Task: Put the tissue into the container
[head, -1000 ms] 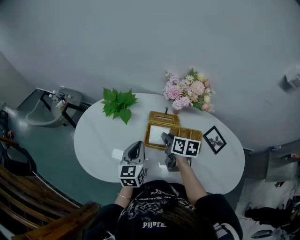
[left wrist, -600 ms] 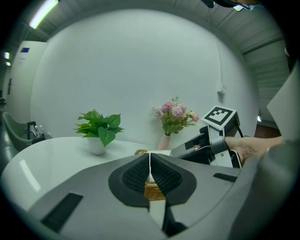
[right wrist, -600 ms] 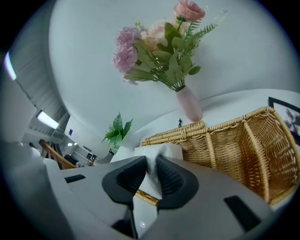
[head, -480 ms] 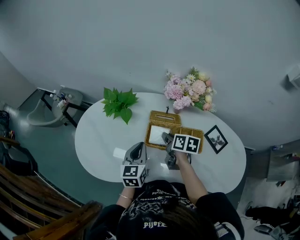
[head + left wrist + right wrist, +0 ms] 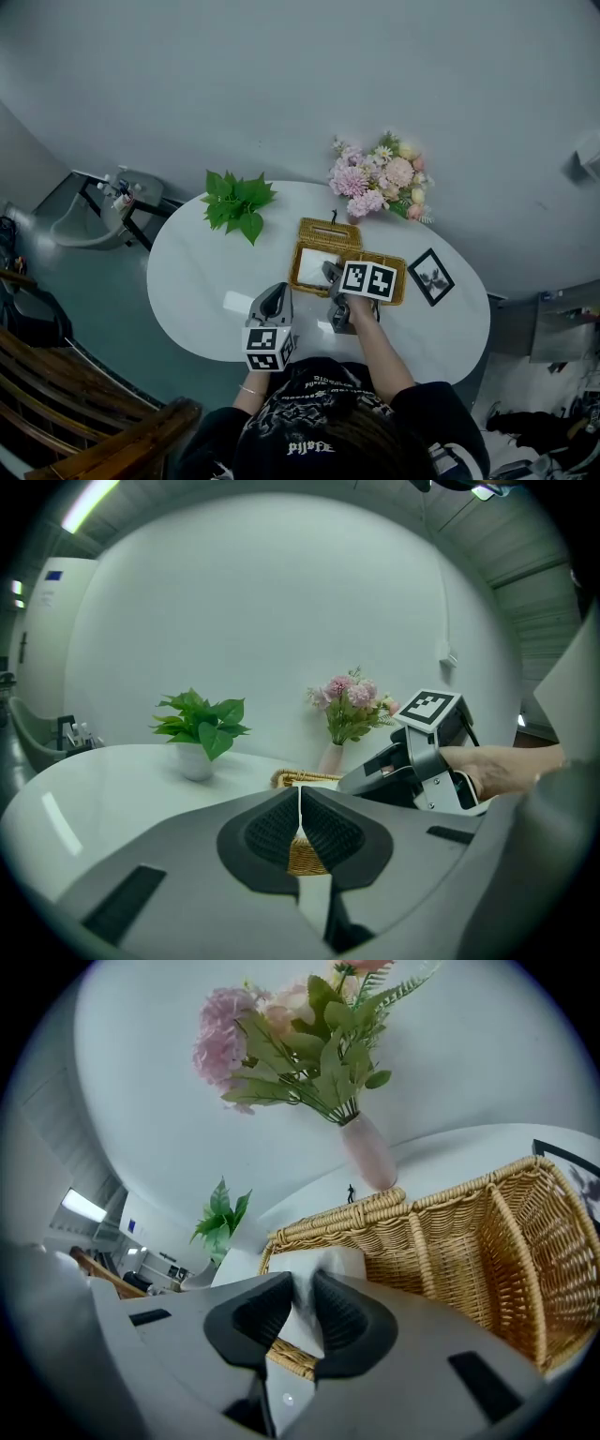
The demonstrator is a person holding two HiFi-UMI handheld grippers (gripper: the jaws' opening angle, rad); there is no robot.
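Observation:
A woven wicker basket (image 5: 330,228) with compartments stands mid-table. In the right gripper view its wall (image 5: 450,1241) is just ahead. My right gripper (image 5: 330,274) hangs over the basket's left compartment, shut on a white tissue (image 5: 319,1261) that sticks up between the pads; the jaws (image 5: 302,1290) sit just above the near rim. From the head view the tissue (image 5: 312,265) shows as a white patch inside that compartment. My left gripper (image 5: 275,293) waits near the table's front edge, left of the basket, its jaws (image 5: 300,825) shut with nothing in them.
A potted green plant (image 5: 237,208) stands at the back left of the white table (image 5: 197,272). A vase of pink flowers (image 5: 380,183) is behind the basket, and a small framed picture (image 5: 429,278) lies to its right. A wooden chair (image 5: 94,427) is at the lower left.
My right gripper has edged slightly farther over the basket, still holding the tissue. The left gripper has barely moved.

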